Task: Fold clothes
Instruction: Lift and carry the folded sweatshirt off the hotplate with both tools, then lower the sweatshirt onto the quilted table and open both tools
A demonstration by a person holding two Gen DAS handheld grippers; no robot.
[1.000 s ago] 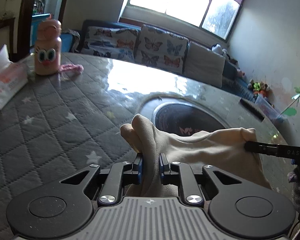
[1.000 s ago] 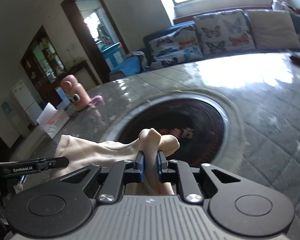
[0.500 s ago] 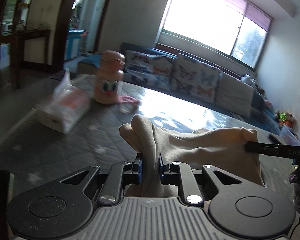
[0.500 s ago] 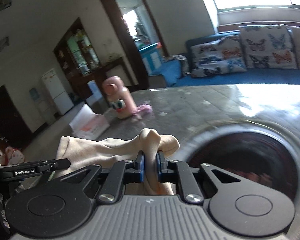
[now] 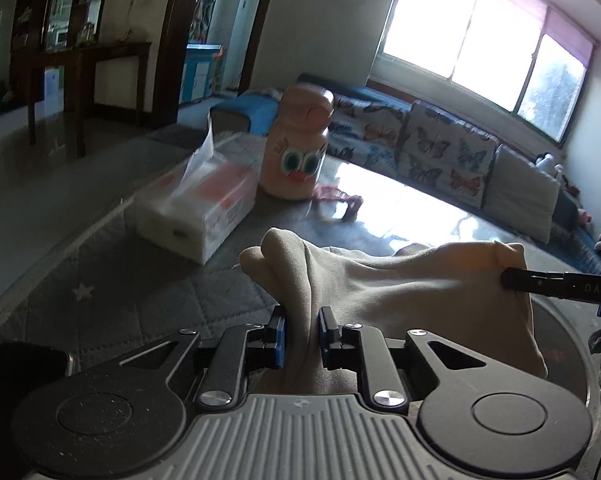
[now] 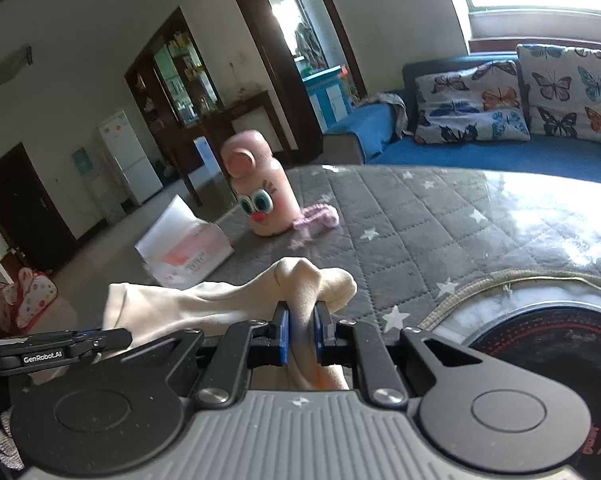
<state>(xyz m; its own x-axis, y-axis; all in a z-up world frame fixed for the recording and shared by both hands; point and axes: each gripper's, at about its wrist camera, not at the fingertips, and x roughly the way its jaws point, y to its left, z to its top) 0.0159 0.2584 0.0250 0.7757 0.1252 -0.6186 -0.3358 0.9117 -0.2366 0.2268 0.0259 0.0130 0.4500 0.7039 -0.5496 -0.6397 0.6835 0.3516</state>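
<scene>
While held: the cloth (image 5: 412, 292) hangs stretched between both grippers, above the bench (image 5: 148, 292).
Left gripper (image 5: 302, 334): jaws pinch one corner.
Right gripper (image 6: 301, 334): jaws pinch the other.
Handling: probably light, limp; grip at the corners.

Cream garment (image 5: 400, 292); pink bottle (image 5: 296, 148); grey starred tablecloth (image 6: 400, 216).

Centre frame, the right hand-held gripper (image 6: 301, 334) pinches a cream garment (image 6: 204, 308); the left hand-held gripper (image 6: 100, 340) holds its lower-left end.
</scene>
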